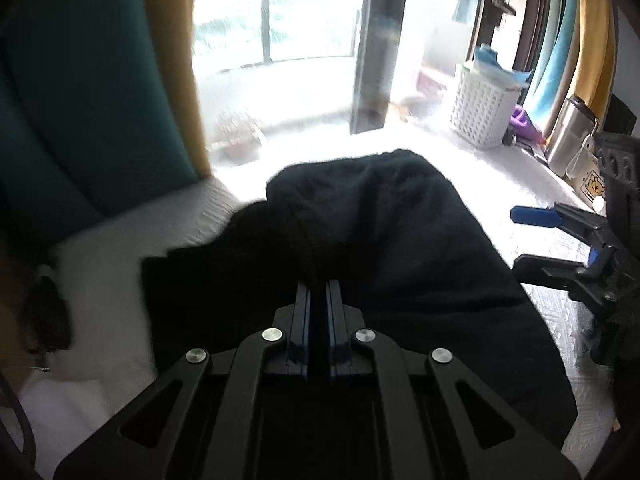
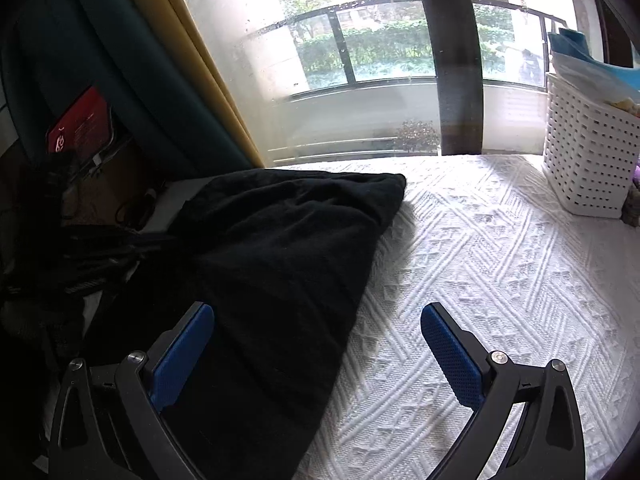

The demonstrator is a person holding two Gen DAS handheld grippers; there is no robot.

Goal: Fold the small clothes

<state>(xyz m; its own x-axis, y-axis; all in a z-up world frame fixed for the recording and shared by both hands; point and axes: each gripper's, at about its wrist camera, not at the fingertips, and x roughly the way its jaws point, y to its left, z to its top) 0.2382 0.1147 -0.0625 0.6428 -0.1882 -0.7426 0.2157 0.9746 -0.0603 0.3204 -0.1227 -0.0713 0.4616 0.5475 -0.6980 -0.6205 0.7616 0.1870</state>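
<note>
A black garment [image 2: 276, 256] lies bunched on the white textured bedspread [image 2: 500, 280], toward its left side near the window. The left gripper [image 1: 318, 280] has its jaws clenched on a raised fold of the garment. The right gripper [image 2: 316, 332] hangs over the cloth's right edge with jaws released, one blue pad above the garment, the other above bare bedspread. A white lattice basket [image 2: 588, 160] stands far right.

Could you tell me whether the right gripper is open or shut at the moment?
Open. The right gripper has its blue pads spread wide apart, straddling the edge of the black garment without pressing on it.
</note>
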